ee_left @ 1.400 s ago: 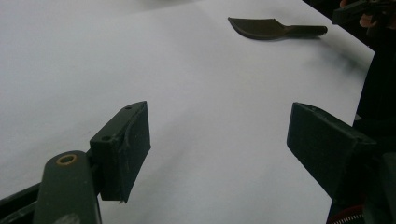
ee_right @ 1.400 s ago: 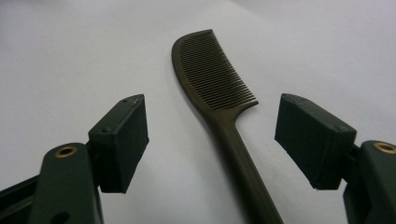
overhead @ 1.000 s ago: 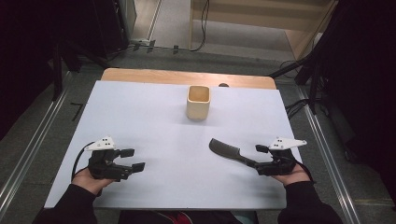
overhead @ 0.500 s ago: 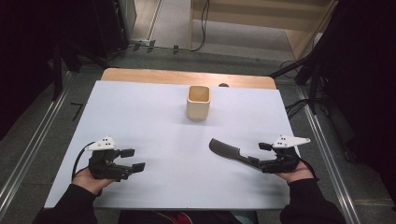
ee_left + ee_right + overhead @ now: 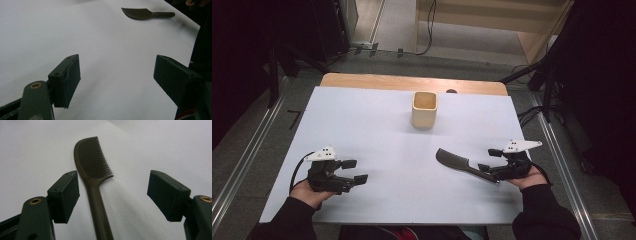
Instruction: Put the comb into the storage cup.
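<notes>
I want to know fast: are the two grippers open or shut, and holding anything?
Left gripper: open, holding nothing.
Right gripper: open, its jaws either side of the comb handle, not gripping it.

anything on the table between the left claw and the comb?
Nothing. The left gripper view shows bare white table from the open left claw across to the comb. The high view agrees; the cup stands farther back.

Overhead light is even on the white table sheet (image 5: 377, 125); surroundings beyond it v. dark. Soft shadow falls right of the comb (image 5: 93, 167) in right gripper view. Near jaws slightly blurred, pics a bit grainy.
</notes>
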### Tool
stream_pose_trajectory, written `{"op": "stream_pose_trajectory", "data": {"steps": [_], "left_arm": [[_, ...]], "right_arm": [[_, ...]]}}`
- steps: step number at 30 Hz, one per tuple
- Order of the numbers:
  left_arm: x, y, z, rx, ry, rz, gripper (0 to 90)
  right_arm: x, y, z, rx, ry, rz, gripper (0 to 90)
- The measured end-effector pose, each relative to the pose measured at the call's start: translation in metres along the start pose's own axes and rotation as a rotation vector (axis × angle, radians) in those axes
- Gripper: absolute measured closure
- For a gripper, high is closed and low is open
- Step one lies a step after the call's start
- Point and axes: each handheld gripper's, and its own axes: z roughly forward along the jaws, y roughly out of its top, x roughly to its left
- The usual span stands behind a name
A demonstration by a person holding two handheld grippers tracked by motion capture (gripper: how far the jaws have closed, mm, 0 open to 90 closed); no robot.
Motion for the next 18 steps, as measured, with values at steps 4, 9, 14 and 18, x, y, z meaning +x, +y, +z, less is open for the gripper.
{"op": "stream_pose_trajectory", "data": {"steps": [4, 9, 14, 18], "left_arm": [[0.001, 0.0, 0.0, 0.002, 0.001, 0.0, 21.9], [0.0, 0.0, -0.001, -0.001, 0.001, -0.002, 21.9], [0.001, 0.0, -0.002, -0.005, 0.0, 0.0, 21.9], [0.0, 0.001, -0.002, -0.008, -0.002, 0.001, 21.9]], "right_arm": [[-0.005, 0.002, 0.002, -0.002, 0.01, -0.002, 23.2], [-0.006, -0.001, 0.004, 0.014, 0.028, 0.0, 22.8], [-0.008, -0.007, 0.007, 0.027, 0.043, 0.031, 22.9], [-0.008, -0.011, 0.01, 0.039, 0.054, 0.041, 22.9]]}}
